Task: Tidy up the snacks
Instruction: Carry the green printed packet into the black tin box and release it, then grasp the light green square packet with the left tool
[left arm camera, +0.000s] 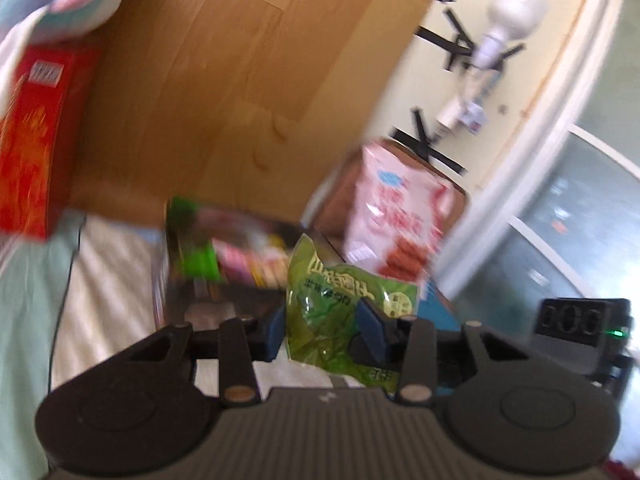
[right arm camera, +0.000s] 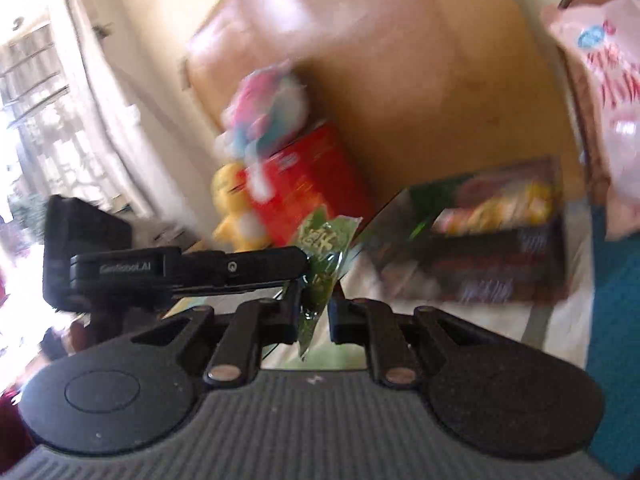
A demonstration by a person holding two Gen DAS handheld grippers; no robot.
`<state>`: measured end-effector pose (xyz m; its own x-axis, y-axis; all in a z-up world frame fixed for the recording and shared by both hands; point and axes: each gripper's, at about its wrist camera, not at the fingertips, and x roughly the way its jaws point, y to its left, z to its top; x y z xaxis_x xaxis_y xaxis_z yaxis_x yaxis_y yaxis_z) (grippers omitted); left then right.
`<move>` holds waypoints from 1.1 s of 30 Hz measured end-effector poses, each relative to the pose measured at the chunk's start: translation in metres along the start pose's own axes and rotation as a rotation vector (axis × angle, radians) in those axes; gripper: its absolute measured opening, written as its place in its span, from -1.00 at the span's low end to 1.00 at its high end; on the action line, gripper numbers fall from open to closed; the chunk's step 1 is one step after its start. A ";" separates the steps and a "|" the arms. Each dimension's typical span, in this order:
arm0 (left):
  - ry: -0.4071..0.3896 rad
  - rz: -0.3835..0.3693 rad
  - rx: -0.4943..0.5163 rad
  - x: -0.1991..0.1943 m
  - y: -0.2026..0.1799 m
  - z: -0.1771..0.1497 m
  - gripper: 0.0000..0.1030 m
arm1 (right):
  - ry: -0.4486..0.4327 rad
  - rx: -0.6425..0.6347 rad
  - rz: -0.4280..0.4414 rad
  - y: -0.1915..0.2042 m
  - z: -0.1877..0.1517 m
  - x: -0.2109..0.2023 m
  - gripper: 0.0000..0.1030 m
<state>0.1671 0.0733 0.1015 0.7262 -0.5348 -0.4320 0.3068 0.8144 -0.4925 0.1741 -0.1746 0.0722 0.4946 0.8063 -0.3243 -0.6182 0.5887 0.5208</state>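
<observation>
A green snack packet [left arm camera: 340, 304] sits between the blue pads of my left gripper [left arm camera: 326, 326], which is shut on it and holds it in the air. In the right wrist view the same green packet [right arm camera: 320, 264] hangs edge-on between my right gripper's [right arm camera: 314, 322] fingers, and the left gripper's arm [right arm camera: 192, 270] reaches in from the left and pinches it. My right gripper's jaws stand slightly apart around the packet's lower edge; whether they press it is unclear. Both views are blurred.
A dark snack box [left arm camera: 224, 264] [right arm camera: 480, 240] lies on a light cloth. A red box [left arm camera: 36, 144] [right arm camera: 304, 188] with a plush toy [right arm camera: 264, 112] on top stands at the wooden headboard [left arm camera: 224, 92]. A pink snack bag [left arm camera: 396, 216] [right arm camera: 608, 92] leans on a chair.
</observation>
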 end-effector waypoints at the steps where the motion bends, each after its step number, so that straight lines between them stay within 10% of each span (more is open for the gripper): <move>1: -0.006 0.018 -0.001 0.011 0.004 0.007 -0.25 | -0.005 -0.007 -0.035 -0.006 0.008 0.010 -0.65; 7: -0.048 0.180 0.004 0.065 0.024 0.027 -0.17 | -0.003 -0.187 -0.271 -0.014 0.025 0.069 -0.51; 11: -0.074 0.254 0.039 0.067 0.023 0.023 0.07 | -0.037 -0.275 -0.419 -0.011 0.018 0.083 0.24; 13: -0.094 0.233 0.047 0.051 0.022 0.020 0.08 | -0.091 -0.279 -0.436 -0.009 0.013 0.070 0.25; 17: -0.058 0.170 0.040 0.002 0.029 -0.002 0.21 | -0.117 -0.233 -0.347 -0.001 -0.006 0.025 0.24; 22: 0.087 0.147 -0.082 -0.041 0.057 -0.051 0.35 | 0.157 -0.243 -0.127 0.027 -0.052 0.021 0.42; 28: 0.158 0.166 -0.249 -0.057 0.070 -0.095 0.17 | 0.321 -0.364 -0.127 0.055 -0.080 0.077 0.52; 33: 0.176 0.204 -0.270 -0.033 0.074 -0.087 -0.10 | 0.351 -0.282 -0.118 0.059 -0.076 0.084 -0.10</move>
<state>0.1122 0.1312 0.0137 0.6314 -0.4173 -0.6536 -0.0238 0.8320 -0.5542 0.1328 -0.0676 0.0156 0.3655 0.6747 -0.6412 -0.7360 0.6312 0.2447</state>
